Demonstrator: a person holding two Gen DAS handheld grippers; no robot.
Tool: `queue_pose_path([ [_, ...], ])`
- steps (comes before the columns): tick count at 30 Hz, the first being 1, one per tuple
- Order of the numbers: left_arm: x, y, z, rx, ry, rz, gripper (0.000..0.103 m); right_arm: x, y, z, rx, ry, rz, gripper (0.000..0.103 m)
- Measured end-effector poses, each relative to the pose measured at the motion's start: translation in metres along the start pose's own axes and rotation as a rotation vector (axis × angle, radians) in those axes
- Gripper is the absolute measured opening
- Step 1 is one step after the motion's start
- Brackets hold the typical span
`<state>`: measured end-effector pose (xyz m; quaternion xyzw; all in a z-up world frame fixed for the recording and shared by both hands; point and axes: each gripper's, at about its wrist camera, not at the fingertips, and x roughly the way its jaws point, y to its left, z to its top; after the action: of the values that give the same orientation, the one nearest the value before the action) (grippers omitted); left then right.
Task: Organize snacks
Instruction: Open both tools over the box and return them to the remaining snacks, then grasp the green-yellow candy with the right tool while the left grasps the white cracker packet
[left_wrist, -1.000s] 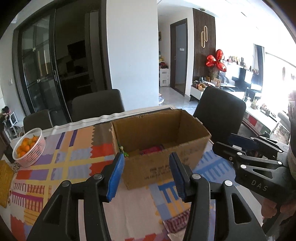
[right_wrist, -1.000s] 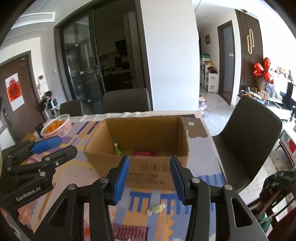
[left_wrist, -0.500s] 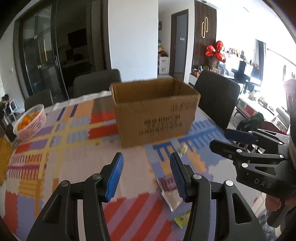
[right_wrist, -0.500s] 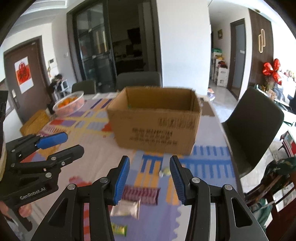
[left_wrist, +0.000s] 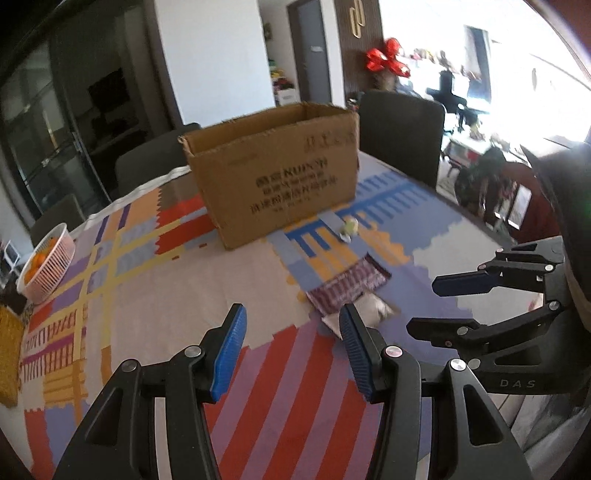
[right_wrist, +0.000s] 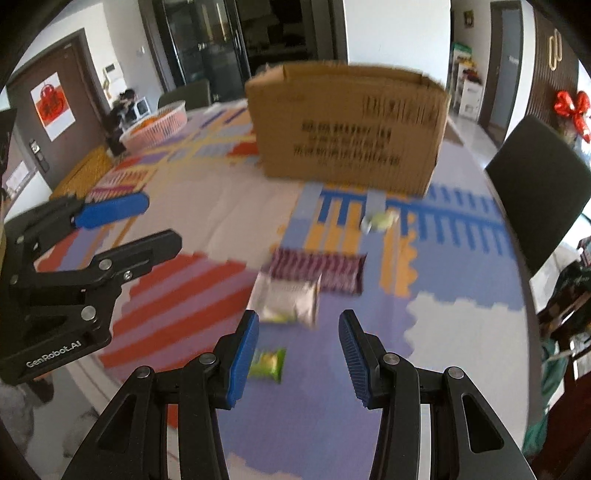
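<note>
Both our left gripper (left_wrist: 291, 345) and right gripper (right_wrist: 298, 349) were open and empty; we judged the right should centre on the silver packet (right_wrist: 288, 301), mid-frame, before closing.

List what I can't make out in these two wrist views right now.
- Inside of the cardboard box: both views, hidden by its own front wall.
- Print on the box: right view, motion blur.
- Silver packet: left view, partly behind the left gripper finger.
- Green packet: right view, label blurred; absent from left view.

Brown box (right_wrist: 347, 125); purple-striped packet (right_wrist: 317, 271); green packet (right_wrist: 267, 363).
</note>
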<state>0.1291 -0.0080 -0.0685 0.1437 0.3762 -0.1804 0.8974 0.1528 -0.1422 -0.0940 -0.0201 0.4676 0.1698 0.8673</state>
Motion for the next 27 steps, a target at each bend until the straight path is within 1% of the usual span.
queue_pose_path([
  [5, 0.008, -0.003, -0.009, 0.019, 0.014, -0.051, 0.052, 0.014, 0.002, -0.012, 0.018, 0.057, 0.007, 0.046],
  [7, 0.011, -0.004, -0.011, 0.024, 0.013, -0.074, 0.052, 0.018, 0.0, -0.015, 0.017, 0.071, -0.004, 0.046],
  [12, 0.022, -0.014, -0.012, 0.064, 0.033, -0.107, 0.051, 0.02, -0.005, -0.017, 0.008, 0.084, -0.036, 0.046],
  [16, 0.031, -0.017, -0.013, 0.083, 0.06, -0.126, 0.051, 0.021, -0.01, -0.017, 0.027, 0.088, -0.037, 0.046],
  [20, 0.033, -0.017, -0.015, 0.15, 0.071, -0.151, 0.051, 0.025, -0.004, -0.022, 0.022, 0.108, -0.014, 0.046],
  [23, 0.036, -0.017, -0.015, 0.224, 0.074, -0.195, 0.051, 0.032, 0.005, -0.025, 0.007, 0.129, 0.014, 0.046],
  [27, 0.043, -0.011, -0.015, 0.27, 0.088, -0.222, 0.051, 0.043, 0.018, -0.029, 0.003, 0.16, 0.052, 0.046],
])
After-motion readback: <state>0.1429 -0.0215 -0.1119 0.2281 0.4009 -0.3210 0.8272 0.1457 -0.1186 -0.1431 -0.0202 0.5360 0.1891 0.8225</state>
